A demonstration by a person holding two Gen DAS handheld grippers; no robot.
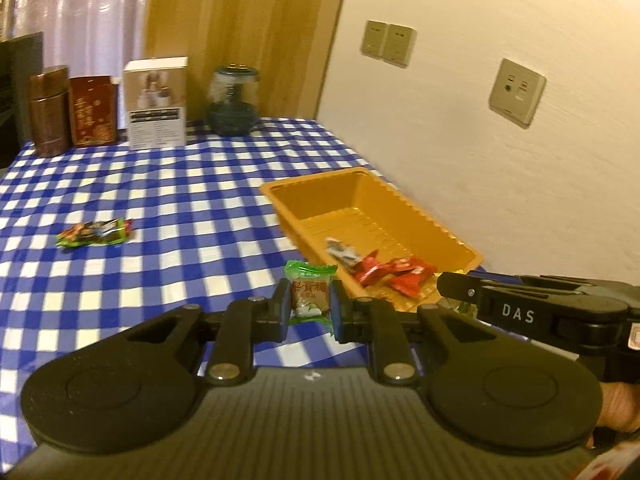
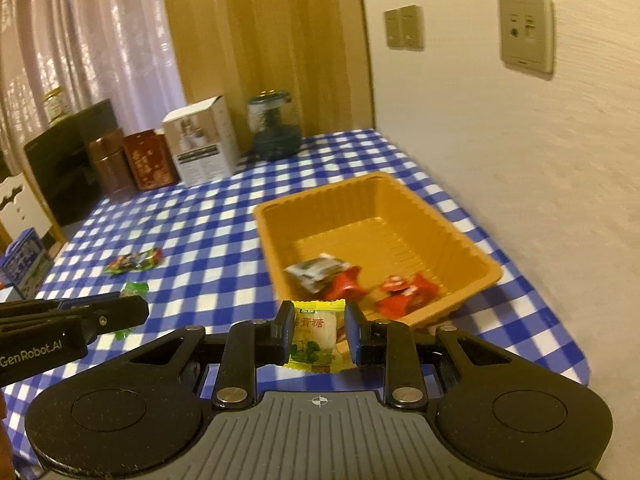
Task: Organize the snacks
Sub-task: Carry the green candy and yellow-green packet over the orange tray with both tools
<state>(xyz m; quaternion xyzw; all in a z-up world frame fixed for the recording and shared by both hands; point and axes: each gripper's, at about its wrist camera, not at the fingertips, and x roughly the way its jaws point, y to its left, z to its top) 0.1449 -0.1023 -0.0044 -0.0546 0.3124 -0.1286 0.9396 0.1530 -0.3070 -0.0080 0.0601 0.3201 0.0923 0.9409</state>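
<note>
1. A loose snack (image 1: 94, 233) lies on the checked cloth (image 1: 168, 200), well apart from the rest; tins (image 1: 50, 110), a box (image 1: 156, 102) and a jar (image 1: 233, 100) stand along the far edge.
2. The left gripper (image 1: 311, 304) is clenched on a green candy (image 1: 310, 294), held above the cloth just beside the tray's near corner.
3. The right gripper (image 2: 316, 334) is clenched on a yellow candy (image 2: 316, 334), held just in front of the tray.
4. The orange tray (image 2: 400, 196) sits by the wall; red wrappers (image 2: 404, 294) and a pale packet (image 2: 316, 270) lie at its near end.
</note>
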